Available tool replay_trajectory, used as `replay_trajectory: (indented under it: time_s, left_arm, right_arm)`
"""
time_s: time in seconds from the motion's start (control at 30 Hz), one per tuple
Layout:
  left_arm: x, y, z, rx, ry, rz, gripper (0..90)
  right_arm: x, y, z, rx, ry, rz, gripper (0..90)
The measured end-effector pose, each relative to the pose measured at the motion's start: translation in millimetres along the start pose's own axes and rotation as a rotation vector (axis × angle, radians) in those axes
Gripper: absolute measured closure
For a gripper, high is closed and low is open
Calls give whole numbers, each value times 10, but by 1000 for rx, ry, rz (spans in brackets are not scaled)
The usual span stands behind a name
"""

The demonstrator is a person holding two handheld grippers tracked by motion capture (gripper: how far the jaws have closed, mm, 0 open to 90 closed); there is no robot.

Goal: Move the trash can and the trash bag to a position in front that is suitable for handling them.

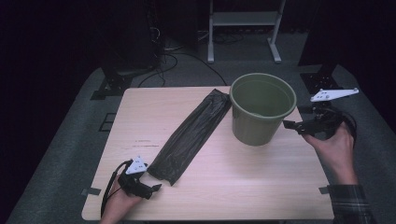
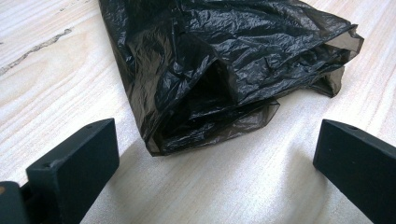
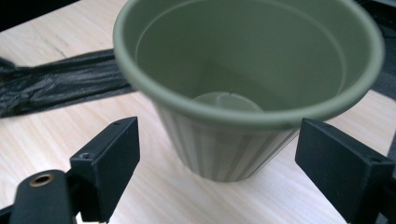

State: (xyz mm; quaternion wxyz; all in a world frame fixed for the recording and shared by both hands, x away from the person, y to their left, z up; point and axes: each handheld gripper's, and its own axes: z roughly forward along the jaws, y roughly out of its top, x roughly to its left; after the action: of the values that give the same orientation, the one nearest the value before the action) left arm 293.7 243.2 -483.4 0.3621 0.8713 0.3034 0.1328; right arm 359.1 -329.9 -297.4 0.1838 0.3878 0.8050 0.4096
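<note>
On pale wood-grain counter (image 1: 233, 182): crinkled glossy black plastic bag (image 1: 191, 135), flattened strip; ribbed matte green round pot (image 1: 261, 109). Left tool (image 1: 156, 187) and right tool (image 1: 290, 126) gaping, empty.

My table (image 1: 224, 186) sits lit amid a dark room; the bag (image 2: 224, 60) glints sharply. The pot's (image 3: 247, 70) rim blurs slightly.

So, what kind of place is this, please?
Probably a lab or a recording workroom, not a home. A plain wooden table stands on grey carpet, cables trail across the floor behind it, and a white metal stand is at the back. The surroundings are dark.
</note>
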Motion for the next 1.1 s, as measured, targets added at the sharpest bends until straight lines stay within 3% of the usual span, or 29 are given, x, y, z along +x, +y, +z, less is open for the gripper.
replay_trajectory:
  time_s: [0.2,0.57,0.8,0.97,1.1]
  left_arm:
    - [-1,0,1,-2,0,-2,0]
    - [0,0,2,-2,1,0,0]
    - [0,0,2,-3,1,0,0]
    - [0,-1,2,-3,2,0,0]
    - [0,-1,1,-2,0,3,0]
  right_arm:
    - [-104,161,3,1,-18,19,125]
    - [-316,280,104,28,-81,55,126]
    - [-487,341,279,67,-96,104,136]
    - [-520,363,364,89,-98,113,153]
    - [-557,366,434,113,-106,132,241]
